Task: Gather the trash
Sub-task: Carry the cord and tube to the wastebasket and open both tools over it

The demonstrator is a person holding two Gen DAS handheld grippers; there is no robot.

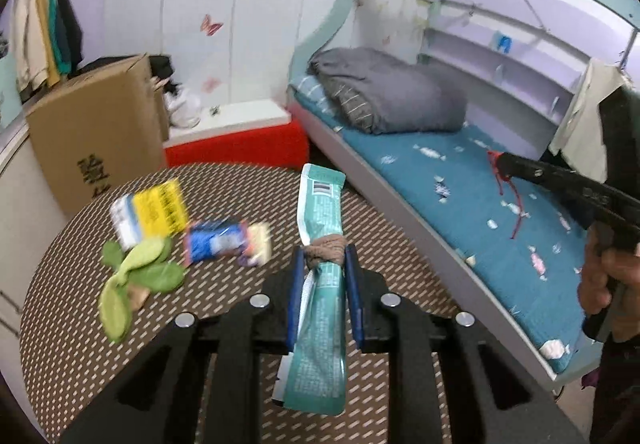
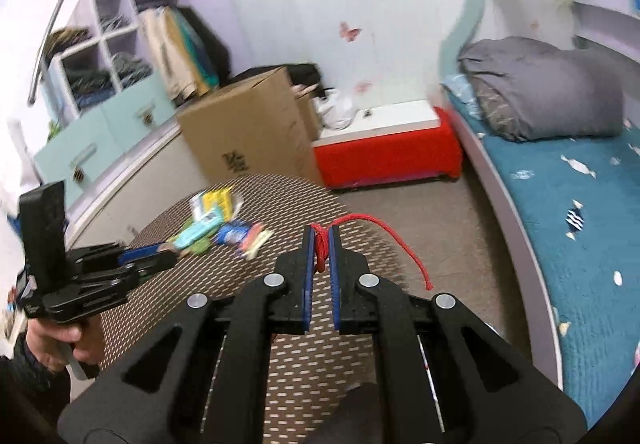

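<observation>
Trash lies scattered on the round woven bench (image 1: 224, 184), the landmark here. The left gripper (image 1: 325, 258) has its jaws clamped on a long teal sachet (image 1: 322, 204), held lifted above the bench near its middle, one end pointing away toward the bed (image 1: 460, 188) and the other hanging back between the gripper's black arms. A brown band (image 1: 326, 250) wraps the sachet right where the blue pads (image 1: 295, 292) pinch it.

Toward the bench's left side, a yellow-and-white packet (image 1: 154, 214) rests on the surface, with a blue wrapper (image 1: 224, 242) just beside it, nearer the centre. Green leafy scraps (image 1: 136, 280) lie on the near-left part of the bench, touching the yellow-and-white packet's lower edge. All three are blurred, so finer detail cannot be told.

The right gripper (image 2: 322, 244) hangs over the bench's right portion with its jaws closed together on a red string (image 2: 376, 228), whose free end loops out and droops past the bench's right edge. In the left wrist view this gripper (image 1: 500, 160) sits off the bench's right side, over the bed, the string (image 1: 516, 204) dangling below it.

Beyond the bench's far edge stand a cardboard box (image 1: 96, 128) and a red ottoman (image 1: 240, 148).
</observation>
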